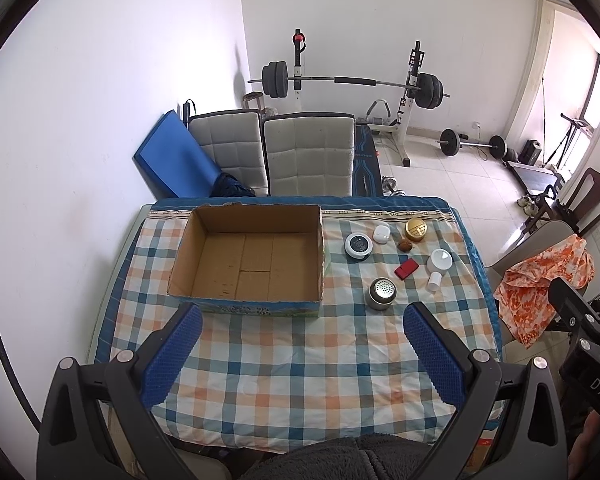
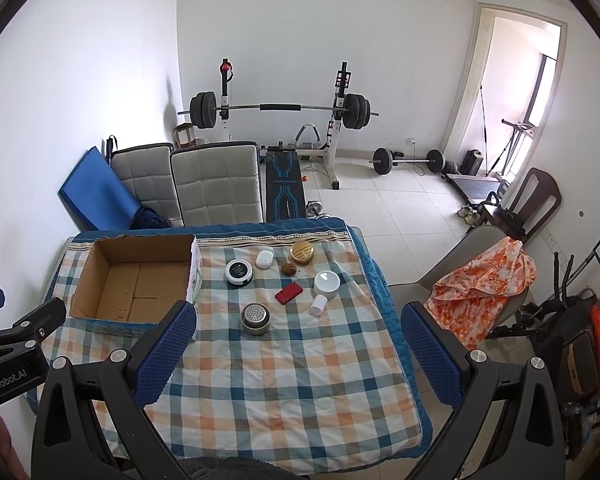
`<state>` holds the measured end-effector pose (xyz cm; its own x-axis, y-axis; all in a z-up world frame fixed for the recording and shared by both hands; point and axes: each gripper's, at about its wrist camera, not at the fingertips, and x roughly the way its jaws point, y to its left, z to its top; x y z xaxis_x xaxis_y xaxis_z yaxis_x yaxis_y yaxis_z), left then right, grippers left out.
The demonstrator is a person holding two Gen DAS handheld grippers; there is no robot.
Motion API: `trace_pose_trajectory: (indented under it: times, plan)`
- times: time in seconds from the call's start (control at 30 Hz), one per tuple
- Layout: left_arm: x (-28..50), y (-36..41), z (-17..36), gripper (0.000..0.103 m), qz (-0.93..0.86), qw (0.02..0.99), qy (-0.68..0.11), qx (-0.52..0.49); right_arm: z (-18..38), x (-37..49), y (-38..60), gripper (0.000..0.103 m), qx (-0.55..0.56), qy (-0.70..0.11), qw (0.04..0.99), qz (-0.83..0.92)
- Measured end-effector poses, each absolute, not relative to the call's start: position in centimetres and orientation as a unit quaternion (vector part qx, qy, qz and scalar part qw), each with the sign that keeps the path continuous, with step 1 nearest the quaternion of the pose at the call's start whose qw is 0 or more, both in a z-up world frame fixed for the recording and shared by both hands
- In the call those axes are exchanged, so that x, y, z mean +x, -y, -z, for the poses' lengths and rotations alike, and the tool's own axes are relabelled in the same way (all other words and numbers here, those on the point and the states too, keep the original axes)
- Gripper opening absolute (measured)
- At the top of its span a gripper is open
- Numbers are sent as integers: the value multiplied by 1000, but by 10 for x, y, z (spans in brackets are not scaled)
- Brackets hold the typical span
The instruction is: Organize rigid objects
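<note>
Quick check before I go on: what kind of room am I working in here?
Most likely a home room doubling as a gym: a barbell rack by the far wall, a weight bench, and a table with a checked cloth.

In the right wrist view, the black body of the left hand-held gripper (image 2: 10, 364) at the lower left edge carries the white lettering "GenRobot.AI". In the left wrist view, the black body of the right hand-held gripper (image 1: 592, 364) at the right edge shows the letters "DAS", cut off by the frame. The weight bench (image 2: 283, 188) beyond the worktop bears a printed brand word too blurred to make out, and the print on the cardboard box (image 1: 256, 310) front is likewise illegible.
</note>
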<state>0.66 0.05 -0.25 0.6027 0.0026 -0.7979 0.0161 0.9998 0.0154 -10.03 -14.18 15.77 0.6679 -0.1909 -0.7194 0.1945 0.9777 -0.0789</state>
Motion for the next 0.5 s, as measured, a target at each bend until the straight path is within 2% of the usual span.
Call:
trace_pose_trajectory:
  times: [0.5]
  plan:
    - [8, 0, 0, 103, 7, 896, -445, 12, -160, -99, 140, 103, 8, -390, 914, 109]
